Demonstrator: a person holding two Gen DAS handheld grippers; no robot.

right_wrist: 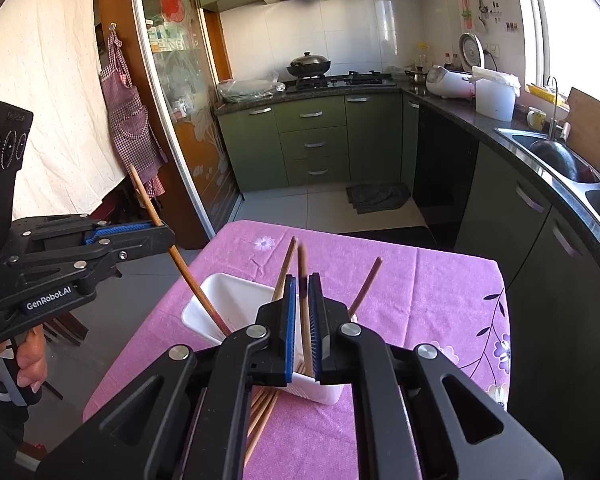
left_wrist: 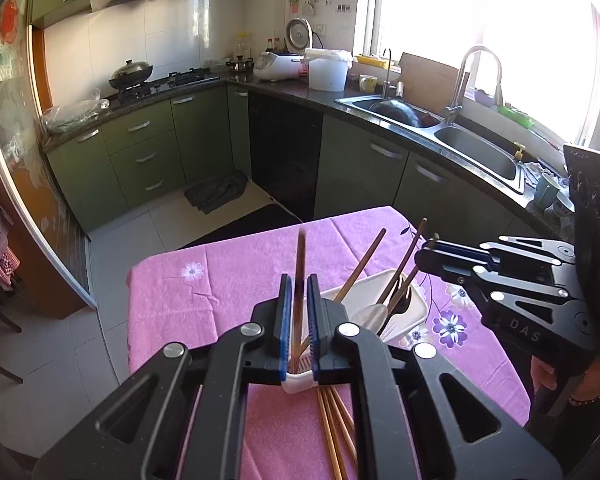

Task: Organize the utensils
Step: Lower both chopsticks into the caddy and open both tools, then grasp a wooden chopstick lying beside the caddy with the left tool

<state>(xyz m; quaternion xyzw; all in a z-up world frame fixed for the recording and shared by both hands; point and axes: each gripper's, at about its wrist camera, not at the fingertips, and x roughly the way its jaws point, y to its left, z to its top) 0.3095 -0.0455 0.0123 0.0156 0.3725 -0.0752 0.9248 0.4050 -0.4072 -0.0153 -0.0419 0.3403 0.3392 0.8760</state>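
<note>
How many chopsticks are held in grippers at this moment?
2. One chopstick is in the left gripper; another chopstick is in the right gripper, both over the white holder. More lie on the table.

You have a brown chopstick (left_wrist: pixel 300 280) standing nearly upright, its lower end in the white tray (left_wrist: pixel 364 280). A second chopstick (right_wrist: pixel 305 304) stands the same way over that tray. The tray is rectangular and sits on the pink cloth; more chopsticks (left_wrist: pixel 362 266), a white spoon (left_wrist: pixel 370 314) and a dark fork (left_wrist: pixel 400 302) lean in it. Loose chopsticks (left_wrist: pixel 336 432) lie flat beside it.
</note>
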